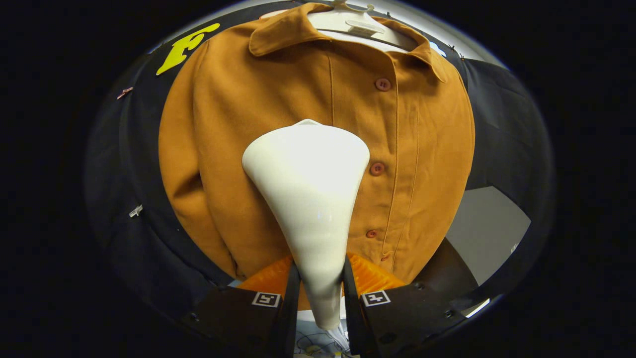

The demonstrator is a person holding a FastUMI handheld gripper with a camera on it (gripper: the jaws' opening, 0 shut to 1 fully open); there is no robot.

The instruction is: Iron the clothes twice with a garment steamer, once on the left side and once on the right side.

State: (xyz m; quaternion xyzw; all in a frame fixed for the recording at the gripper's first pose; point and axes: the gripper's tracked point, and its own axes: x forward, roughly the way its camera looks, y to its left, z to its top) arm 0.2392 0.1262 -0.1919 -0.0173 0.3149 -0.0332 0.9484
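A white garment steamer (309, 199) stands upright between my fingers, and my gripper (320, 286) is shut on its narrow handle. Its wide head rises ahead of the fingers and faces an orange-brown button-up shirt (238, 149). The shirt hangs on a white hanger (355, 25) in front of the black cloth wall. The steamer head covers the shirt's middle, just left of the row of buttons (376, 168). Whether the head touches the fabric I cannot tell.
Black cloth (502, 129) surrounds the shirt on both sides. A pale floor or wall patch (487, 228) shows low to the right of the shirt. Cables (318, 345) lie below, between the fingers.
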